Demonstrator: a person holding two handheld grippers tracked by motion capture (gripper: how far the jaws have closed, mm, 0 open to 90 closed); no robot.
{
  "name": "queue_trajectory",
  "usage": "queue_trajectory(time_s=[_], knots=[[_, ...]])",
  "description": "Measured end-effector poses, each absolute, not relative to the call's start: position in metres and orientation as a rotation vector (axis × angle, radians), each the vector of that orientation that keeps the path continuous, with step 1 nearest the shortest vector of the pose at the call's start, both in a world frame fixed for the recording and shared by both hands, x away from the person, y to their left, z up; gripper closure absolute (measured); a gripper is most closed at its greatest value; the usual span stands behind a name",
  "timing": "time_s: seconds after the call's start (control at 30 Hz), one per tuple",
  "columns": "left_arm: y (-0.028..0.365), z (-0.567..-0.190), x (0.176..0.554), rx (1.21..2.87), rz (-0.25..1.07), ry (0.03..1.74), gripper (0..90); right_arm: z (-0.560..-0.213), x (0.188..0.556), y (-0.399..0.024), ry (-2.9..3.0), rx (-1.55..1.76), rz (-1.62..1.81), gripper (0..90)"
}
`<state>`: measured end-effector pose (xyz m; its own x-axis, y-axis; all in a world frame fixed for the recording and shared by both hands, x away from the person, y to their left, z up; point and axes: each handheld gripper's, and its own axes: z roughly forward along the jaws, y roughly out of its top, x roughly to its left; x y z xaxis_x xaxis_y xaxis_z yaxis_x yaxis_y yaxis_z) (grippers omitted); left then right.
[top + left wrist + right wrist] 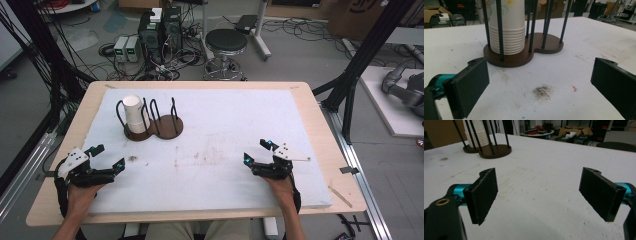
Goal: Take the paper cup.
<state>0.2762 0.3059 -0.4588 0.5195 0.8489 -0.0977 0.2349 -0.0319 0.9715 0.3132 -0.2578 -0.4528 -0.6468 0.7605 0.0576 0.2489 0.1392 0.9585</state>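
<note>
White paper cups (pixel 135 114) sit stacked in the wire-post holder (pixel 152 126) at the worktop's (pixel 215 150) far left, well apart from my left gripper (pixel 106 158) and right gripper (pixel 258 151) (both open, empty), so a careless reach could snag a post and tip it.

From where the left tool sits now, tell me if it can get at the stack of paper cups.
Probably yes. The left tool is open and the board between it and the cups is bare, but the stand's upright rods ring the stack, so lifting from above looks easier.
</note>
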Motion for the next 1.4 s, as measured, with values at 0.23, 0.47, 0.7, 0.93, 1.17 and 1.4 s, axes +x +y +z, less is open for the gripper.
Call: queue_trajectory(time_s=[0.23, 0.47, 0.7, 0.93, 1.17, 1.4], knots=[[0.307, -0.459, 0.276, 1.558, 0.634, 0.957, 1.8, -0.453, 0.313, -0.258, 1.976, 0.966, 1.524, 15.7], [0.307, -0.459, 0.276, 1.555, 0.629, 0.954, 1.8, -0.453, 0.314, -0.258, 1.98, 0.977, 1.523, 15.7], [0.308, -0.459, 0.276, 1.557, 0.624, 0.949, 1.8, -0.453, 0.315, -0.258, 1.978, 0.977, 1.518, 15.7], [0.308, -0.458, 0.277, 1.55, 0.612, 0.948, 1.8, -0.453, 0.314, -0.258, 1.973, 0.98, 1.532, 15.7], [0.313, -0.441, 0.281, 1.513, 0.622, 0.915, 1.8, -0.453, 0.314, -0.258, 1.976, 0.977, 1.534, 15.7], [0.322, -0.422, 0.29, 1.512, 0.592, 0.898, 1.8, -0.453, 0.314, -0.259, 1.978, 0.977, 1.535, 15.7]])
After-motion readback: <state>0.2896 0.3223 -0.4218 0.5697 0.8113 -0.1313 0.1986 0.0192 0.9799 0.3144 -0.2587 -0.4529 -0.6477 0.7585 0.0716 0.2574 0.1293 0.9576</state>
